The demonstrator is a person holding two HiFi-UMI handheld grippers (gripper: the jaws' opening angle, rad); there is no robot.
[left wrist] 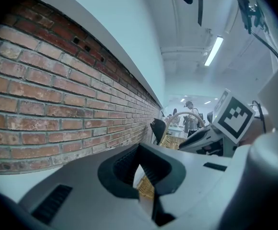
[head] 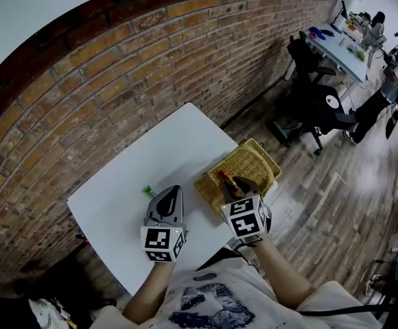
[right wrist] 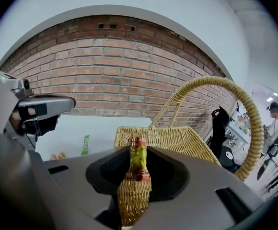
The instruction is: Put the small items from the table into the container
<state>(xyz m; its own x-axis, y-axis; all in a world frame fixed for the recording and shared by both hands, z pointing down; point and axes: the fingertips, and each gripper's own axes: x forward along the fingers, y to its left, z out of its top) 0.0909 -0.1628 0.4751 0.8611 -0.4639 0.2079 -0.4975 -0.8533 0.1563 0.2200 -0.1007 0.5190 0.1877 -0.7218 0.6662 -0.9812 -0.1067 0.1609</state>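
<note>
The step in hand looks like the drop: one small item is over the basket (head: 257, 162) and ready to be let go, while at least one more waits outside it.

Well left of the basket, a green packet (head: 146, 190) lies on the white surface (head: 144, 149). Between that packet and the basket, the left hand-held gripper (head: 176, 189) hangs low over the surface, aimed nearly level, its jaws a narrow slit apart with nothing in them. The forearm behind it runs straight back to the person.

At the basket's near rim, the right hand-held gripper (head: 239, 189) tilts down into the opening. It is pinching a red-and-yellow packet (right wrist: 139, 156), which stands upright between the pads, above the woven floor and under the handle (right wrist: 247, 114).

The next move calls for spreading these jaws so the packet falls inside, then lifting clear of the handle. After that, the left side is best placed to reach the green packet.
</note>
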